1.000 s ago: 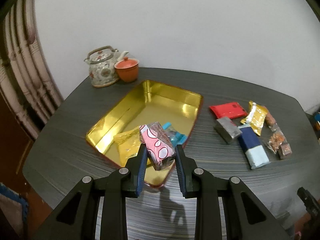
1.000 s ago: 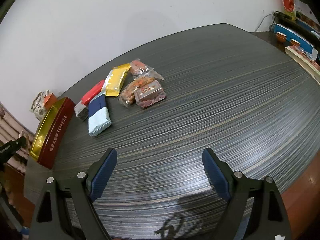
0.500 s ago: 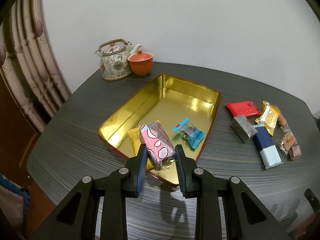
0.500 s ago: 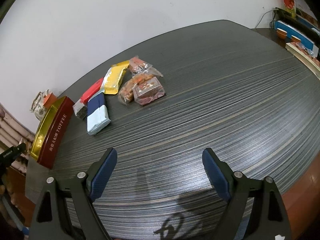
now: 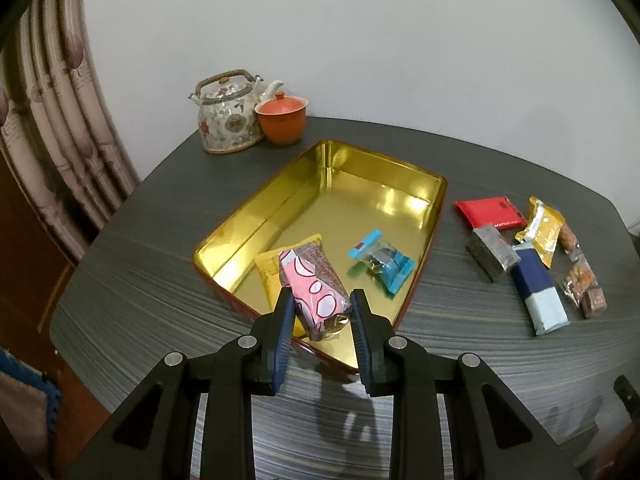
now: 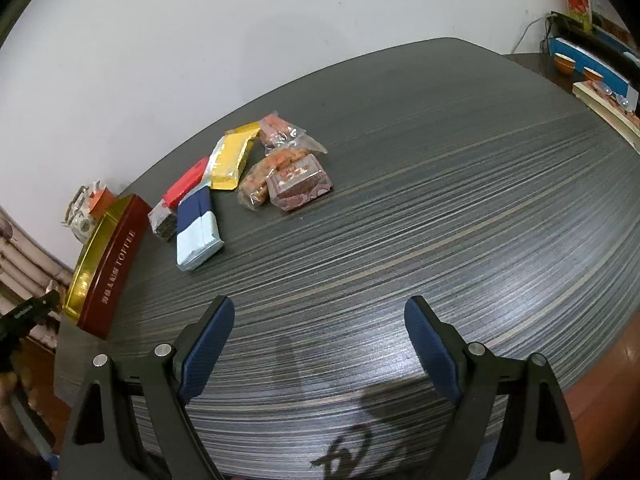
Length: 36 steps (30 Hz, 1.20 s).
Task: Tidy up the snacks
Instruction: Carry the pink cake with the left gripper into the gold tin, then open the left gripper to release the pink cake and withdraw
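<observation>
my left gripper (image 5: pixel 322 306) is clenched on a pink snack packet (image 5: pixel 314 294) with white ovals, low in the centre of the left wrist frame, over the near edge of the gold tin (image 5: pixel 384 168). inside the tin, a yellow packet (image 5: pixel 276 266) lies just left of and partly behind the pink one, and a blue-ended candy (image 5: pixel 380 266) sits to its right, apart from it. the tin rests on a dark striped table (image 5: pixel 152 280). at the right of that frame the loose snacks cluster together: a red packet (image 5: pixel 490 212), a grey bar (image 5: pixel 490 258), a navy and pale blue bar (image 5: pixel 540 294), a gold pouch (image 5: pixel 542 232) and clear-wrapped brown sweets (image 5: pixel 582 280). in the upper left stand a floral teapot (image 5: pixel 228 114) and, touching it, an orange lidded cup (image 5: pixel 282 120).

my right gripper (image 6: pixel 320 340) hangs released, jaws wide, at the bottom of the right wrist frame above bare table, well apart from the snacks at centre left.
</observation>
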Each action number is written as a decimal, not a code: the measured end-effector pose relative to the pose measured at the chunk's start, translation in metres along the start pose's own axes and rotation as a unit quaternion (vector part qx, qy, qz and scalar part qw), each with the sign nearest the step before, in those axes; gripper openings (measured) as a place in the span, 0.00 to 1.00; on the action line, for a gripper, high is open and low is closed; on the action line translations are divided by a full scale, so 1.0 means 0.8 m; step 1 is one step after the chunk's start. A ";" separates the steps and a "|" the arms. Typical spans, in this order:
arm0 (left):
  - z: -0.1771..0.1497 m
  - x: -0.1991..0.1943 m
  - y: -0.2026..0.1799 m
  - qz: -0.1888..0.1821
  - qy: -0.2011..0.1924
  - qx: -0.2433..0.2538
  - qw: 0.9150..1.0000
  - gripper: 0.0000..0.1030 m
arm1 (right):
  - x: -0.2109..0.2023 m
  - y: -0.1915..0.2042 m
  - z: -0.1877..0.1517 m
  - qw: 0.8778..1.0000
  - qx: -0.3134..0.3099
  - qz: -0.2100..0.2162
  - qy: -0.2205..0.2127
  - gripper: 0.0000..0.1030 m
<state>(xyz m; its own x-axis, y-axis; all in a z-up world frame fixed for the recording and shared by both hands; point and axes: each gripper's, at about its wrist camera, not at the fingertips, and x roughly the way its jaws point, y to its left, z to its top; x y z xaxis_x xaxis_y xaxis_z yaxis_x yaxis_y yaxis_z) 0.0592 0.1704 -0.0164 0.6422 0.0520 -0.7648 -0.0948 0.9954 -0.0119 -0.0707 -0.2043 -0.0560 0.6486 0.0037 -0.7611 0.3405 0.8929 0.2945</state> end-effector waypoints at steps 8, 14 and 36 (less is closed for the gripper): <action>0.007 0.018 -0.002 -0.012 0.011 -0.006 1.000 0.28 | 0.000 -0.002 0.000 1.000 0.004 0.001 0.001 0.83; 0.008 0.034 -0.002 -0.006 0.019 -0.004 1.000 0.28 | 0.001 -0.004 0.001 1.000 0.006 0.001 0.002 0.83; -0.010 -0.060 0.042 0.009 -0.063 -0.011 0.998 0.70 | 0.006 -0.003 -0.002 1.000 0.001 -0.001 0.003 0.83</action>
<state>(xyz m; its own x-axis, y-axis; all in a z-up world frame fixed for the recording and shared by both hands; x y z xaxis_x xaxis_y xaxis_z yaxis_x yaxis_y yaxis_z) 0.0189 0.2004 0.0150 0.7304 0.0818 -0.6781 -0.1233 0.9923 -0.0130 -0.0696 -0.2059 -0.0609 0.6439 0.0045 -0.7651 0.3437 0.8917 0.2945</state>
